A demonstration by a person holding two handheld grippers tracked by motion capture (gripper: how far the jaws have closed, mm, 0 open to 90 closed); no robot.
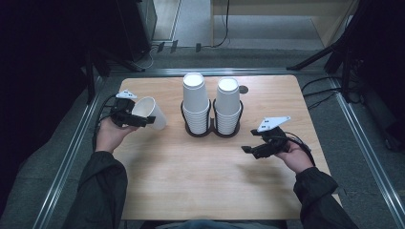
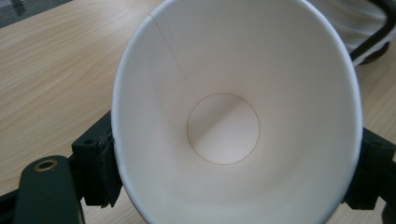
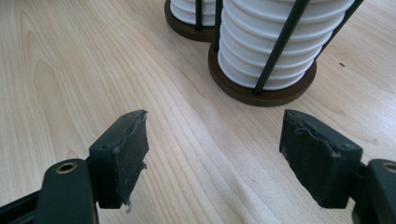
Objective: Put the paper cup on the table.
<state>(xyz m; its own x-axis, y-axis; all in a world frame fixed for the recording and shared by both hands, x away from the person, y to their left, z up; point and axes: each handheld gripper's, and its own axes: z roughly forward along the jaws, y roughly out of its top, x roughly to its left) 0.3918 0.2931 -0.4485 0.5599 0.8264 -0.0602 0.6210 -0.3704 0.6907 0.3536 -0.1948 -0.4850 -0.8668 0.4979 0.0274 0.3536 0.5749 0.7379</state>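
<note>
A white paper cup [image 1: 152, 112] lies on its side in my left gripper [image 1: 144, 119], held above the left part of the wooden table [image 1: 191, 181]. In the left gripper view the cup [image 2: 224, 126] shows its open mouth, with a black jaw pressing on each side of its wall, so the left gripper [image 2: 237, 170] is shut on it. My right gripper [image 1: 248, 149] hovers over the right part of the table, pointing left. Its jaws stand wide apart with nothing between them in the right gripper view [image 3: 215, 140].
Two tall stacks of white paper cups [image 1: 196, 102] [image 1: 228, 105] stand upside down in a black wire holder [image 1: 211, 131] at the table's middle back. The nearer stack [image 3: 275, 42] rises just beyond my right gripper's jaws. A small dark spot [image 1: 243, 89] marks the tabletop behind the stacks.
</note>
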